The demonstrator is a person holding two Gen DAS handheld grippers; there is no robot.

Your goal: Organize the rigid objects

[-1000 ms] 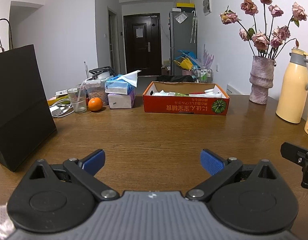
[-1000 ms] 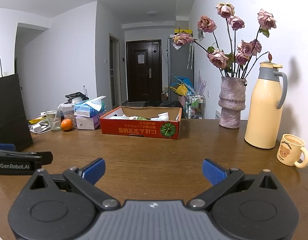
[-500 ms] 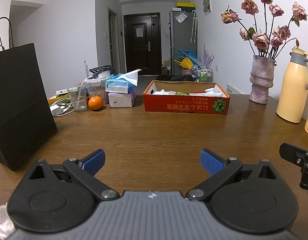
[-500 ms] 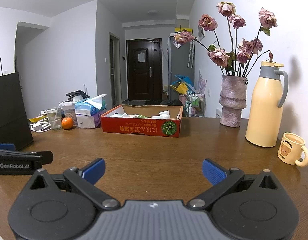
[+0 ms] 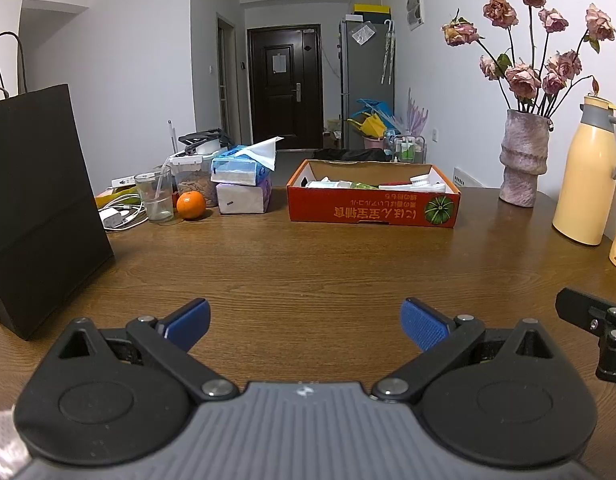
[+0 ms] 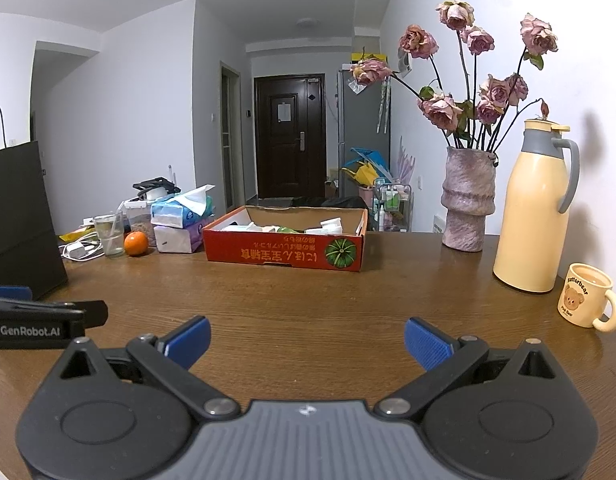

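Hand-held gripper, left: the 2 blue pads are spread wide and hold nothing; bare bench shows between them at lower centre of the left wrist view. Hand-held gripper, right: also spread wide and empty, lower centre of the right wrist view. Each unit shows at the edge of the other's view, so the 2 are level and side by side.

Change over the last 1 s: slight. In both views the orange box and the items around it sit a little differently in frame, which fits a small drift of both units. No object on the bench has shifted, and neither jaw opening has altered.

Location of task items:
1. The orange box stands at centre frame, at the far side of the bench. White and green items lie inside it; their type cannot be told.
2. Loose items left of centre: a glass, an orange and stacked tissue packs.
3. Right side: a vase, a yellow flask and a bear mug.
4. A black bag stands at the left edge.

Meaning for the task: the near bench area is bare and both units are well apart from every item. This state fits either a pause before sorting or a withdrawal after items went into the box. The views do not settle which.
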